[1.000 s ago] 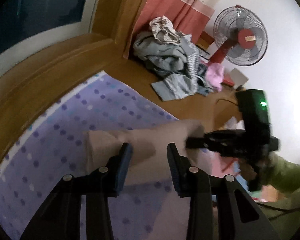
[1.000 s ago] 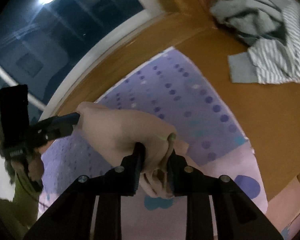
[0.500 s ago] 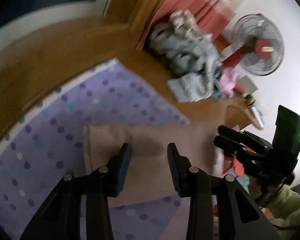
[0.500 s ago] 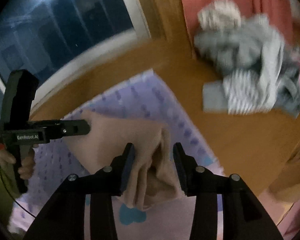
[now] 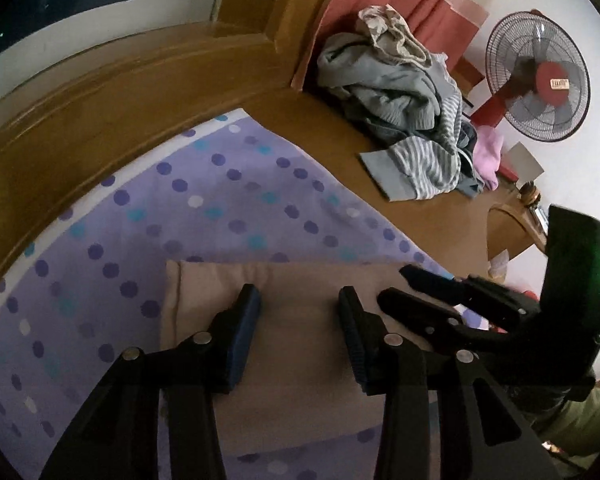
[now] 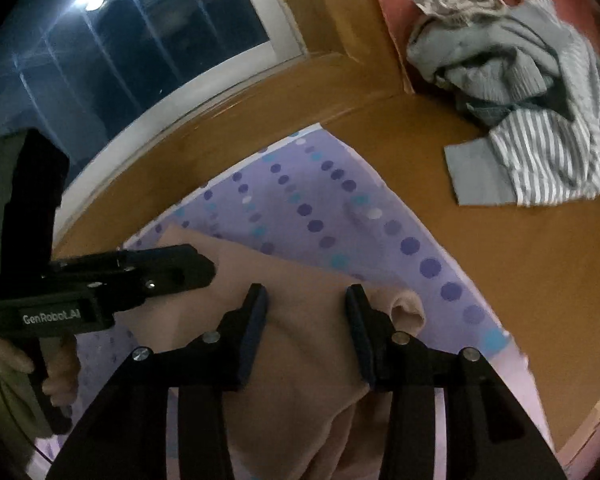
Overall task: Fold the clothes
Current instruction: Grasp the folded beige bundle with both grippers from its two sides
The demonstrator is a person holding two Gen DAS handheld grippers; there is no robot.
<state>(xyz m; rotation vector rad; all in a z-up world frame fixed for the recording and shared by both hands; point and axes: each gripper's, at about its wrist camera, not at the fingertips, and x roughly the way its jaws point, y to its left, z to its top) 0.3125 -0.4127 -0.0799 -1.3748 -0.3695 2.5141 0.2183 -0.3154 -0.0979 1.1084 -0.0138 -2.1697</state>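
My left claw (image 5: 298,312) is opening over the folded beige garment (image 5: 300,276) (nothing pinched); my right claw (image 6: 306,308) gapes empty.

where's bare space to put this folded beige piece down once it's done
Bare wood lies between the dotted purple sheet and the clothes pile; the sheet's far part, beyond the beige garment, is free too. The corner by the pile and fan is crowded.
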